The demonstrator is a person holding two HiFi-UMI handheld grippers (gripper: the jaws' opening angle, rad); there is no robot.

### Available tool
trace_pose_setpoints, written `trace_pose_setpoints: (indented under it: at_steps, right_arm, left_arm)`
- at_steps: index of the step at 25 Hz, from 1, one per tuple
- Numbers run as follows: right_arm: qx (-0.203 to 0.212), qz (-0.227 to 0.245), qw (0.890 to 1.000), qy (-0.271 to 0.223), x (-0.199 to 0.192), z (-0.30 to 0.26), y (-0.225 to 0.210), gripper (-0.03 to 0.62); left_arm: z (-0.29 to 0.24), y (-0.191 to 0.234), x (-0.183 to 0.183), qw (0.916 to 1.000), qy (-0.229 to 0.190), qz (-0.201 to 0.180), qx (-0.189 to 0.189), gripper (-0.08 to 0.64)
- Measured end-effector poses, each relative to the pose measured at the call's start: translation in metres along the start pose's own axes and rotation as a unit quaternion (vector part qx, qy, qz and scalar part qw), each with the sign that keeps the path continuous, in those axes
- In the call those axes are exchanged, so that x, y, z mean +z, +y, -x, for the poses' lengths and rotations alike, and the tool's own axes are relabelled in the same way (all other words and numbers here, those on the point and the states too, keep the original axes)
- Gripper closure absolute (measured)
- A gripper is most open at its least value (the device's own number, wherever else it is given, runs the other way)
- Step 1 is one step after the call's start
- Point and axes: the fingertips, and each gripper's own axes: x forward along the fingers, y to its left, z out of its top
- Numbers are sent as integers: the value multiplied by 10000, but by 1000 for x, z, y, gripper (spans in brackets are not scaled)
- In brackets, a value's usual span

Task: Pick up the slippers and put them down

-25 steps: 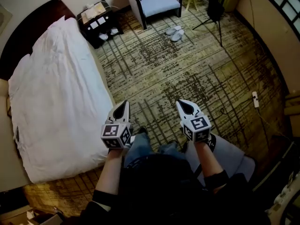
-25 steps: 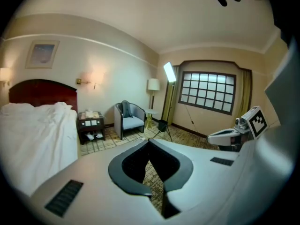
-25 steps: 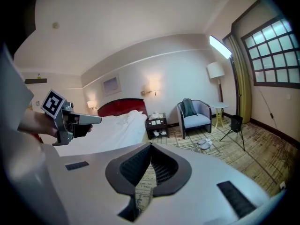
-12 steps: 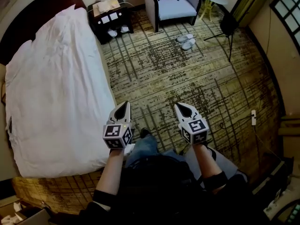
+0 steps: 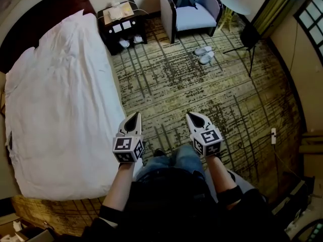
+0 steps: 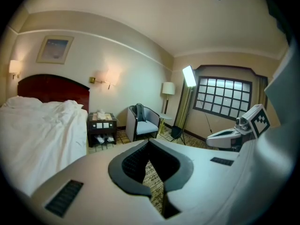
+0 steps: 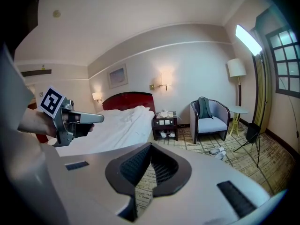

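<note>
Left claw (image 5: 132,120) and right claw (image 5: 195,118) are both closed and empty. The slippers (image 5: 204,55) lie well ahead of them, by the chair (image 5: 194,15). Arriving with closed claws would only shove them, and the nearby tripod (image 5: 250,37) could snag.

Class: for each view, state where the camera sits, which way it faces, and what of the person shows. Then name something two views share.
Head view: on the head, steeply down at carpet and bed; forearms, left gripper, right gripper show.
Left gripper view: on that gripper, along its shut jaws toward the armchair; right gripper at right.
Right gripper view: likewise, shut jaws, toward armchair and slippers; left gripper at left.
Shared: the armchair.
</note>
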Motion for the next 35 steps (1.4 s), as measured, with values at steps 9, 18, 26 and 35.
trace_pose_setpoints:
  at_steps: [9,18,26,35]
  right_arm:
    - [278,99,9994,203,39,-80,-68,592]
    - [897,373,9951,184,113,-160,-128,592]
    - [1118,454,9924,232,146,-223,-143,592]
    - [1044,514,9923,427,176,-318,-116,592]
  left_arm:
    - [-80,36,26,9989,-8,132,442,558]
    - [-150,57,92,9939,-247,221,1051,558]
    - [-186,89,122,9922,-149,299,1205,558]
    - [-239,178,142,9952,-45,304,930,558]
